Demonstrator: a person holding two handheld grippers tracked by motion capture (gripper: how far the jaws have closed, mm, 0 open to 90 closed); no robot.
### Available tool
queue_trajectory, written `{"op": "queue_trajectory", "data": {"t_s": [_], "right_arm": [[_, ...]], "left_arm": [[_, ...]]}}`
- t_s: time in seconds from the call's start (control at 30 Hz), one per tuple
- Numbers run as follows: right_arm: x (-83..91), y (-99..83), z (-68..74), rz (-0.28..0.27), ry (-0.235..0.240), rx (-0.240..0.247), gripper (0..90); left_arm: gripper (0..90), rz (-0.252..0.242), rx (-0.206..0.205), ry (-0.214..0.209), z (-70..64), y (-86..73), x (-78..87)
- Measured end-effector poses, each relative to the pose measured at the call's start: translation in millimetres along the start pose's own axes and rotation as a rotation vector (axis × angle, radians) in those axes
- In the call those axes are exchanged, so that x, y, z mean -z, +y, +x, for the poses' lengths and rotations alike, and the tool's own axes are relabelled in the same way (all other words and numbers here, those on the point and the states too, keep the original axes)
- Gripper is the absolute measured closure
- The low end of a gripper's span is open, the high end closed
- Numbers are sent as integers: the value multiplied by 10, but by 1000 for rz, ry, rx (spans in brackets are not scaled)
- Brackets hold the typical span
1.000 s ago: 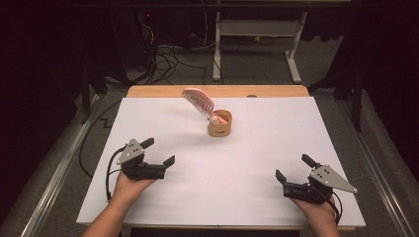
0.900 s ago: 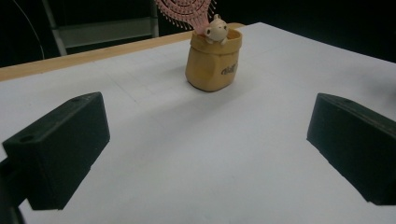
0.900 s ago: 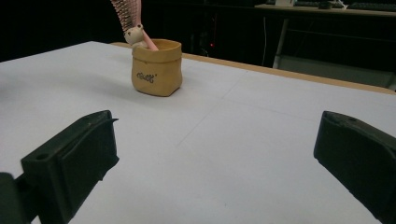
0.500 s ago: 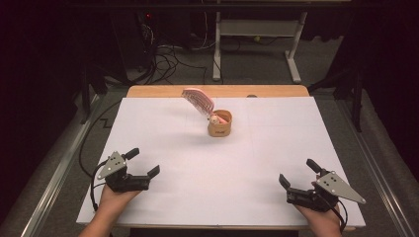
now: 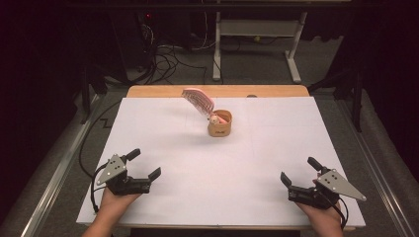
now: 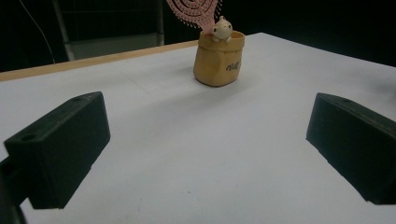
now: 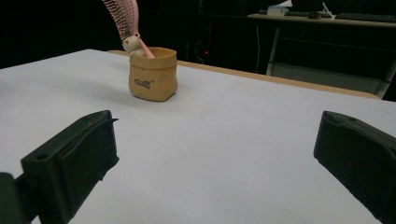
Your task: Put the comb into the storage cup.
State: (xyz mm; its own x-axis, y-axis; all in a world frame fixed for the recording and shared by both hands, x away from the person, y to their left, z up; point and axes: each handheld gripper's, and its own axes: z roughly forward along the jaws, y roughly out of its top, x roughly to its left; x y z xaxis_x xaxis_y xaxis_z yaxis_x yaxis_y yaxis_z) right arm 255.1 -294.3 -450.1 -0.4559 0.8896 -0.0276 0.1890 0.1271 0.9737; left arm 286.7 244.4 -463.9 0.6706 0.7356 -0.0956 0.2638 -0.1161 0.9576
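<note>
A tan pouch-shaped cup [image 5: 220, 125] stands at the far middle of the white table top [image 5: 247, 163]. A pink hairbrush [image 5: 197, 100] leans out of it to the left, beside a small pale figure head [image 5: 214, 119]. My left gripper [image 5: 145, 163] rests open near the front left edge, nothing between its jaws. My right gripper [image 5: 299, 171] rests open near the front right edge, also holding nothing. The left gripper view has the cup [image 6: 218, 58] and brush [image 6: 194, 11] far ahead of the left gripper [image 6: 205, 144]. The right gripper view puts the cup [image 7: 152, 80] ahead and left of the right gripper [image 7: 224, 158].
A wooden strip [image 5: 217, 91] edges the table's far side. Beyond it, on the dark floor, are a white desk frame [image 5: 257, 29] and loose cables [image 5: 168, 54]. Metal rails [image 5: 54, 173] run along both sides of the table.
Both grippers have drawn back toward the near edge, the left one more and also to the left. The cup and brush have not moved.
</note>
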Motion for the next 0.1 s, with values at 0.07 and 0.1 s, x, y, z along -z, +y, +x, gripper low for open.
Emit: {"op": "queue_trajectory", "data": {"t_s": [0.07,0.1], "right_arm": [[1,-2,4,1,1,-2,2],[7,-3,15,0,1,4,2]], "left_arm": [[3,0,6,0,0,-2,-2],[3,3,4,-4,-1,0,-1]]}}
